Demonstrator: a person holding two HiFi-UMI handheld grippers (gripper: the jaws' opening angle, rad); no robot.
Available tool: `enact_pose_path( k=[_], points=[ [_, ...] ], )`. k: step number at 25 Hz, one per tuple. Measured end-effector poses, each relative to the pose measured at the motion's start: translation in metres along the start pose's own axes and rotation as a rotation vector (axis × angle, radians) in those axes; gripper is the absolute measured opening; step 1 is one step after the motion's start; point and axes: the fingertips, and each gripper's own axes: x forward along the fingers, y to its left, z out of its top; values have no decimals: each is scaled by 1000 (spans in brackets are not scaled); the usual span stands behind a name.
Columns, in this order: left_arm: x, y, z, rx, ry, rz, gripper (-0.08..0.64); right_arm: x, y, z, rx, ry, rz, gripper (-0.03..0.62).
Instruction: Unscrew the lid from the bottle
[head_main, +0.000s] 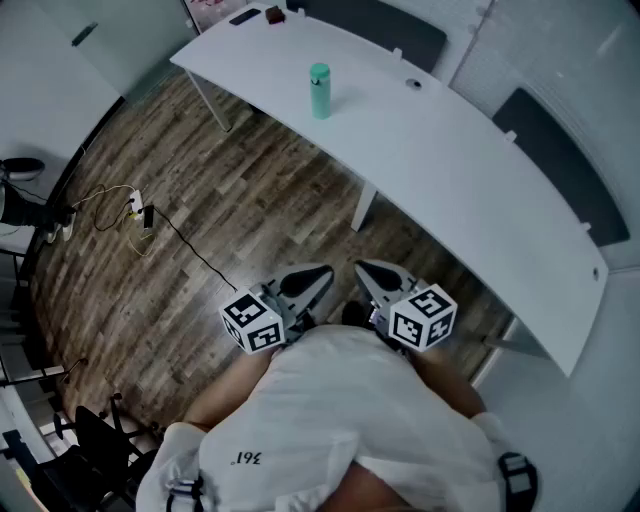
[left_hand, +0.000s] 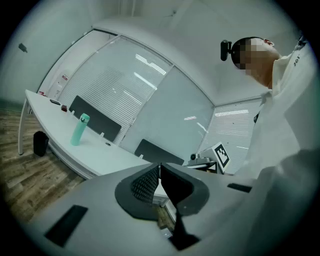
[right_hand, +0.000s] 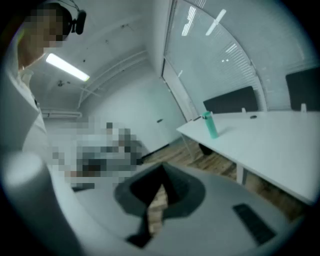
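Mint-green cylindrical bottle (head_main: 319, 95), its matching screw lid (head_main: 319, 71) on, stands upright on the long curved white table (head_main: 450, 170), toward 12 o'clock from the person in a white shirt (head_main: 330, 400). Both handheld tools hover above the wood-plank floor (head_main: 200, 230), well apart from the bottle, the grey left gripper (head_main: 318, 275) at 9 o'clock of the grey right gripper (head_main: 368, 272). Each has its jaws pressed together with nothing between them. Loose cables (head_main: 130, 215) lie on the floor toward 9 o'clock.
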Motion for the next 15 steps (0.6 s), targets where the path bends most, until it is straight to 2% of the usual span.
enact_pose_path(
  k=[9,15],
  points=[
    [7,0,3,1,-18,1,35,2,-6,3,-29,17,9,21],
    [12,2,6,-19,-48,8,35,-1,-20,8,-85,4,-19,25]
  ],
)
